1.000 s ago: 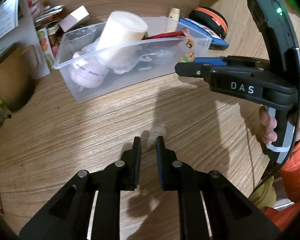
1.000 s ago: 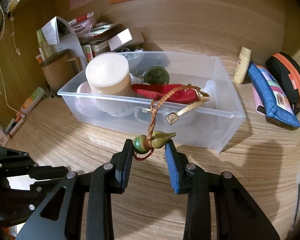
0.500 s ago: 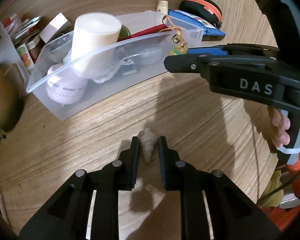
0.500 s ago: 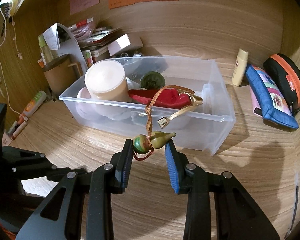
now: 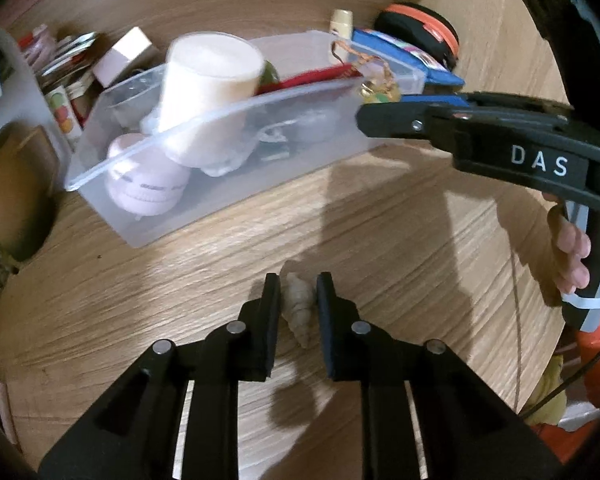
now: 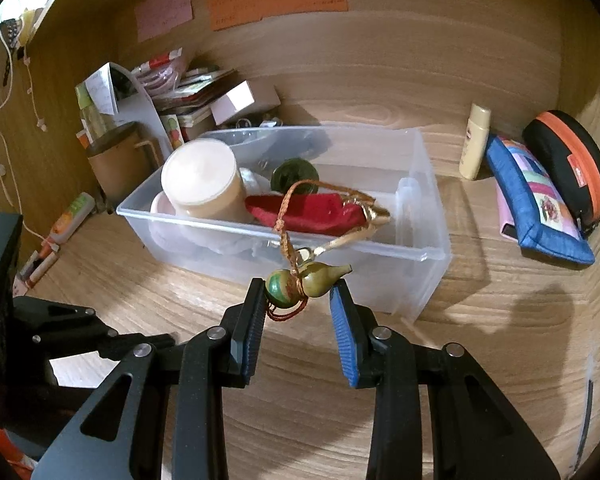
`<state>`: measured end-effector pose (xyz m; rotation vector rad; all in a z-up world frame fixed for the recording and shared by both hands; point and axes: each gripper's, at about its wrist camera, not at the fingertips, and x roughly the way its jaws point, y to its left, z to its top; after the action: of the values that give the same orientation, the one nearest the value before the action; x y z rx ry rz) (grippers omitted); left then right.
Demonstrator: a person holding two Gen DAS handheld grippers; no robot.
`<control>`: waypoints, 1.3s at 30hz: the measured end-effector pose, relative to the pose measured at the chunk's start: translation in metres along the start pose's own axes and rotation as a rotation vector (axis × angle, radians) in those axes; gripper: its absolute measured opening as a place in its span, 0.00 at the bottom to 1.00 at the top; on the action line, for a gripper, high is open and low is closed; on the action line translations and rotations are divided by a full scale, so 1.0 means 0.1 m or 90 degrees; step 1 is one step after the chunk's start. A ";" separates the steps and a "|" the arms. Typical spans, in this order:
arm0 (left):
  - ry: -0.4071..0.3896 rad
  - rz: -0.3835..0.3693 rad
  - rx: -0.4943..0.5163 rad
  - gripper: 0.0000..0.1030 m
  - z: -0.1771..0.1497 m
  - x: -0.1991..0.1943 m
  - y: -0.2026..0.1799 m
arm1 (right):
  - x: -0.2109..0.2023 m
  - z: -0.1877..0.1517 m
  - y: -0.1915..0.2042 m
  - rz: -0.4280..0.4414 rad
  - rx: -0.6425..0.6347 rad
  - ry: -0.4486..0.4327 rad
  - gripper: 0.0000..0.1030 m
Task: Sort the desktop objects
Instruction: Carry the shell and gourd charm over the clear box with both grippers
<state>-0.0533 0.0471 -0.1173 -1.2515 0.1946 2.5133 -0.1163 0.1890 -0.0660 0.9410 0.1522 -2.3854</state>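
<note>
Wooden desk (image 5: 400,220); shell (image 5: 299,306) seemingly between left hand-held gripper (image 5: 298,294) fingers.

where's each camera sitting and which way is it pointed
Left wrist: sits on the left gripper, looking down along its fingers at a pale shell on the desk; the right gripper and the person's hand show.
Right wrist: sits on the right gripper, facing the clear bin, a gourd charm between its fingers; the left gripper shows at lower left.
Both share the bin, the blue pouch and the orange-trimmed case.
</note>
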 end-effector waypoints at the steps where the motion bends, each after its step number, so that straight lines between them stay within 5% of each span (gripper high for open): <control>1: -0.006 -0.001 -0.008 0.17 0.01 -0.04 0.03 | -0.01 0.02 0.01 0.001 0.000 -0.003 0.29; 13: -0.094 0.002 -0.064 0.17 0.30 -0.50 0.41 | -0.14 0.19 0.08 0.000 -0.008 -0.045 0.29; 39: -0.136 -0.006 -0.120 0.17 0.92 -0.62 1.03 | -0.13 0.96 -0.15 -0.014 0.020 -0.098 0.28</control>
<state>-0.1226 -0.0394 -0.0146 -1.0336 -0.1002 2.6847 -0.1738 0.1787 0.0131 0.7690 0.0660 -2.4760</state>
